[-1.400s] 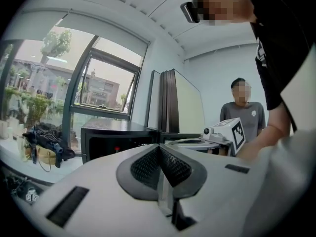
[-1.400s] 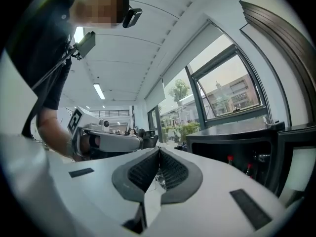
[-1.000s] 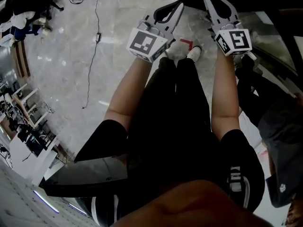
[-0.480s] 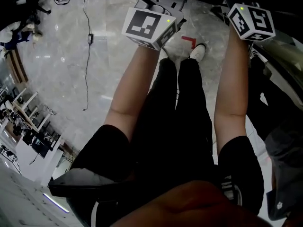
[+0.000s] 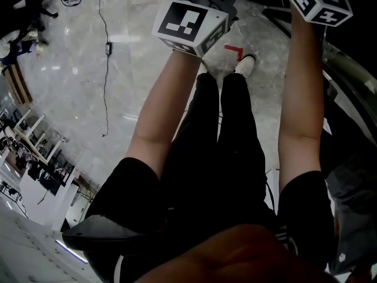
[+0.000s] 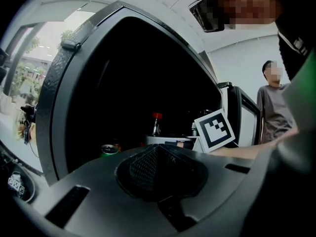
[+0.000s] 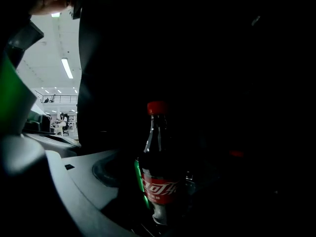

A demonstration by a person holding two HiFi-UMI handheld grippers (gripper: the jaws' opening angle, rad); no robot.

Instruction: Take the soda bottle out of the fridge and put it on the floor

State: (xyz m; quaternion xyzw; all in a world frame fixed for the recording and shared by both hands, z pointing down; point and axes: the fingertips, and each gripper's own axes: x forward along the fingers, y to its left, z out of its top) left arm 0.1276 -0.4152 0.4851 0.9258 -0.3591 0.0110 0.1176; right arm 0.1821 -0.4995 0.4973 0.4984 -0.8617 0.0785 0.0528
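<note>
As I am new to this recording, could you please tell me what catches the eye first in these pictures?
The soda bottle, with its red cap and red label, stands out most: it stands upright in the dark fridge, directly ahead in the right gripper view. In the left gripper view, a green can sits to the lower left of the bottle inside the fridge's black opening.
</note>
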